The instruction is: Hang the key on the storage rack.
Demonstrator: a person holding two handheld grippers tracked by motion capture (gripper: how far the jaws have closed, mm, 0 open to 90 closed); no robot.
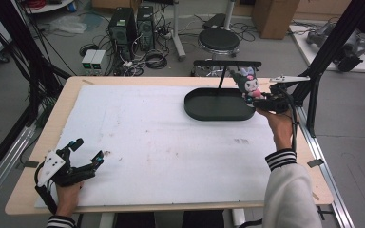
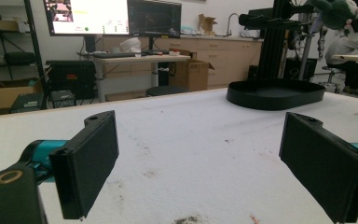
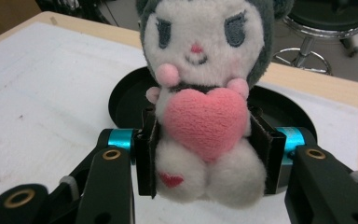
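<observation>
1. Clamping one plush toy [image 3: 205, 112] by its middle, the right hand-held gripper [image 1: 261, 100] held it above the right end of the single black tray [image 1: 204, 111].
2. Resting at the counter's [image 1: 171, 156] near left corner, the left hand-held gripper [image 1: 88, 154] stood wide, nothing between its jaws.
3. One round stool [image 1: 218, 40] stood beyond the counter; bare white cover lay between the two grippers.

The left gripper [image 1: 89, 153] is held low at the near left, jaws spread wide with nothing between them. The right gripper [image 1: 255, 100] is raised at the far right on an outstretched forearm, jaws clamped.
</observation>
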